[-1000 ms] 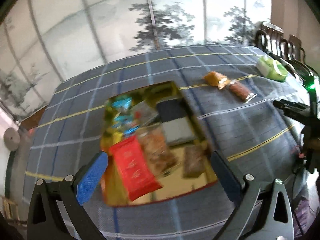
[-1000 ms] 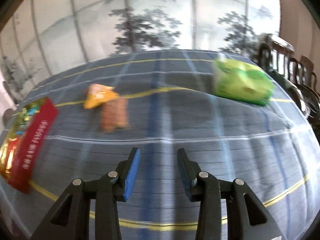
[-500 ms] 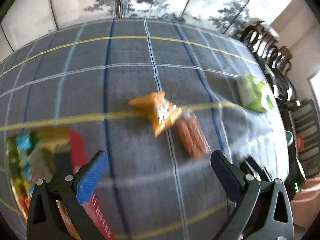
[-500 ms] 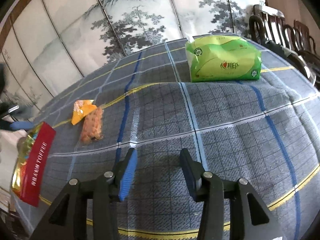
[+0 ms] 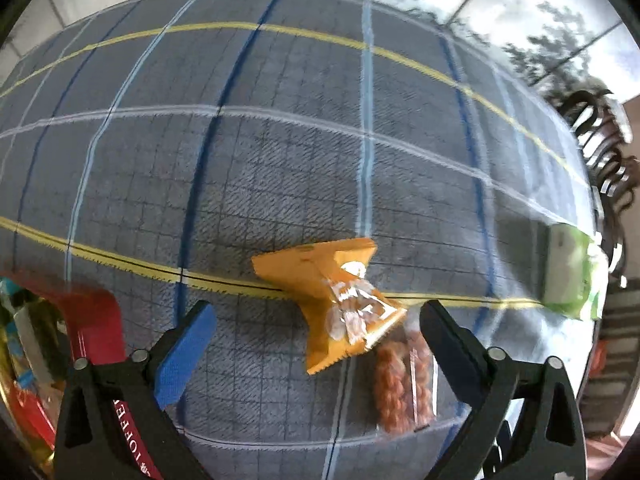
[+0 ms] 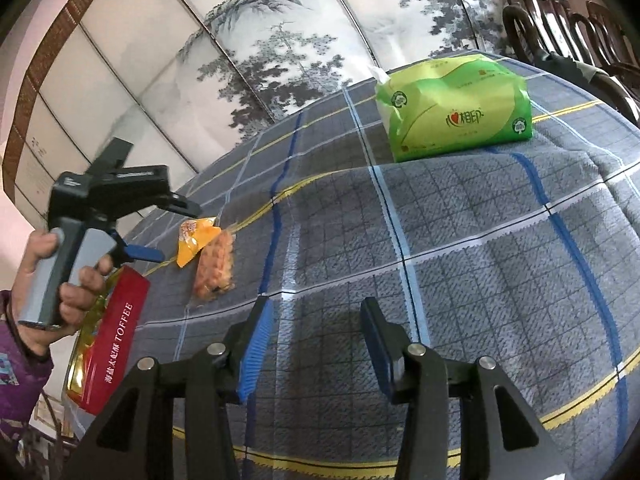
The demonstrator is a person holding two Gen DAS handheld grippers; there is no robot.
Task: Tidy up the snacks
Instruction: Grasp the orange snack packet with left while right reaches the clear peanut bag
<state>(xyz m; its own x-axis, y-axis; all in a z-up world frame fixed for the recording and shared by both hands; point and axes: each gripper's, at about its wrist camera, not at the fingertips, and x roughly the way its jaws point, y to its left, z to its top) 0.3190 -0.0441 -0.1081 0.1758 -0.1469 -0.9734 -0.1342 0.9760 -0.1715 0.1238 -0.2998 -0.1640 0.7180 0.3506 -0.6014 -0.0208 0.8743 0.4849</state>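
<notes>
An orange snack packet (image 5: 338, 294) lies on the blue plaid tablecloth, with a clear packet of brown nuts (image 5: 402, 384) just beyond it. My left gripper (image 5: 316, 344) is open and empty, its fingers either side of the orange packet, above it. In the right wrist view the same packets lie at mid left: the orange packet (image 6: 196, 238) and the nut packet (image 6: 216, 266), with the left gripper (image 6: 168, 232) over them. The red toffee tin (image 6: 114, 340) holds several snacks. My right gripper (image 6: 316, 344) is open and empty over bare cloth.
A green tissue pack (image 6: 456, 110) stands at the far right of the table, also at the right edge of the left wrist view (image 5: 572, 272). Dark wooden chairs (image 6: 560, 20) stand beyond it. A painted screen backs the table.
My left gripper swung away from the tin to the right and came down close over the orange packet. My right gripper stayed open and moved little.
</notes>
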